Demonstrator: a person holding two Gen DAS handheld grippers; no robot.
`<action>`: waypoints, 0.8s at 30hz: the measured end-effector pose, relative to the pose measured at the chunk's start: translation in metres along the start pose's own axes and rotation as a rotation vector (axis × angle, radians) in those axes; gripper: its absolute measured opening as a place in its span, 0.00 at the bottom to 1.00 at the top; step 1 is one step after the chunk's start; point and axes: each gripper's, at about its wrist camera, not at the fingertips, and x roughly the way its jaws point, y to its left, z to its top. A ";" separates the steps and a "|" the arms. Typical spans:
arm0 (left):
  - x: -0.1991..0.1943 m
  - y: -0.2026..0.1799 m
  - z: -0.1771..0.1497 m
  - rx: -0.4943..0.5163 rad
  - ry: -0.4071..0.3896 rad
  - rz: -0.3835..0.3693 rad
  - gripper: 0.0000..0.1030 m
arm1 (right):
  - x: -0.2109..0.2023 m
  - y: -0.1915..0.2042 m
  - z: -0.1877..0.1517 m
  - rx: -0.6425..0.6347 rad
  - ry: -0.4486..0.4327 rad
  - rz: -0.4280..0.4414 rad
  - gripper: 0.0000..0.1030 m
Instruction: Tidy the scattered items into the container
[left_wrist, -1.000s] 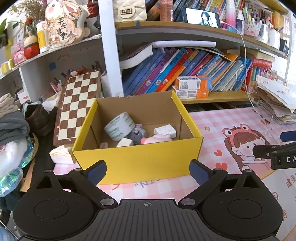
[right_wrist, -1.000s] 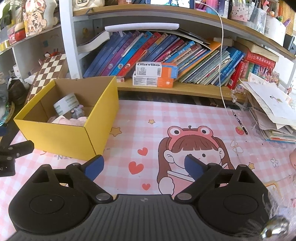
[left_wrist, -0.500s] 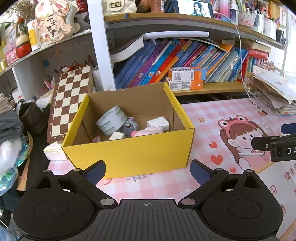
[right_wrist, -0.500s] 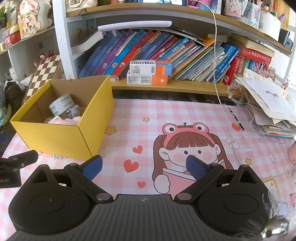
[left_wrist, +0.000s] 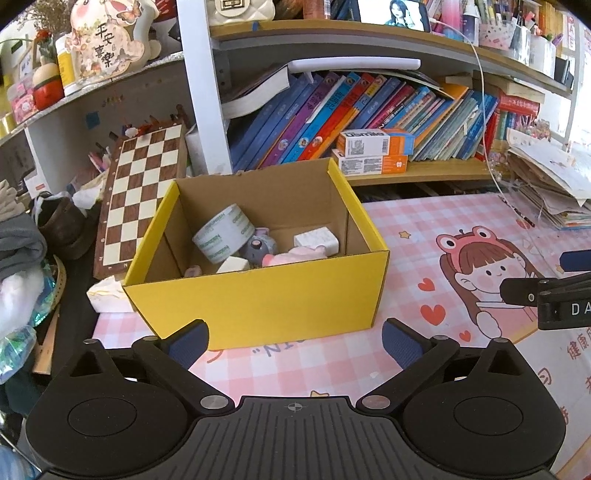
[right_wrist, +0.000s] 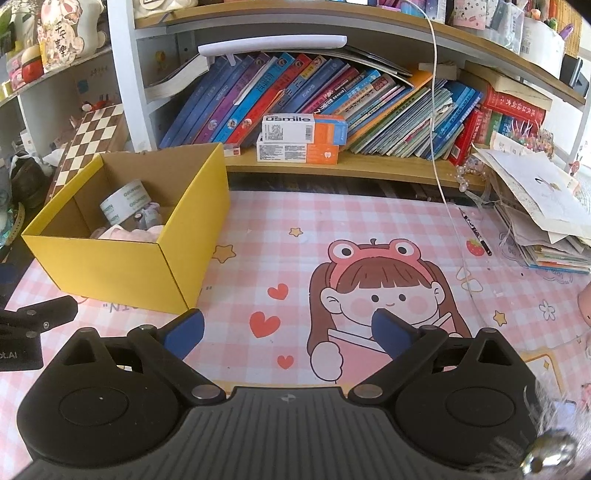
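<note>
Left gripper (left_wrist: 294, 338), lower centre of the left wrist view: jaws spread wide, nothing between them, blue pads framing the near wall of the yellow box (left_wrist: 258, 299). Right gripper (right_wrist: 288, 330), lower centre of its view: likewise spread and empty, over the pink mat (right_wrist: 332, 229), right of the box.

Box sits centre-left on the mat. Inside: tape roll (left_wrist: 223, 234) leaning at left, grey plush (left_wrist: 258, 245), white block (left_wrist: 317, 240), pink soft item (left_wrist: 295, 255), pale wedge (left_wrist: 232, 264).

Mat in front looks bare of loose items; a pen (right_wrist: 476, 230) lies at its right edge by the paper stack (right_wrist: 546, 206).

Judgement: the tidying looks near done. Best move is to scan the mat edges for stragglers, keep the jaws apart, and approach low and square.

Pose: both grippers level, low, pointing toward the bookshelf (right_wrist: 332, 162); hands not in view.
</note>
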 end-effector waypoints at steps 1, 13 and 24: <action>0.000 0.000 0.000 0.002 -0.001 0.001 1.00 | 0.000 0.000 0.000 0.001 0.001 0.001 0.95; 0.001 0.000 0.000 -0.001 0.001 0.000 1.00 | 0.002 -0.001 0.001 0.006 0.007 0.000 0.95; 0.000 -0.001 0.000 0.016 -0.011 -0.001 1.00 | 0.004 -0.004 0.001 0.002 0.007 0.008 0.95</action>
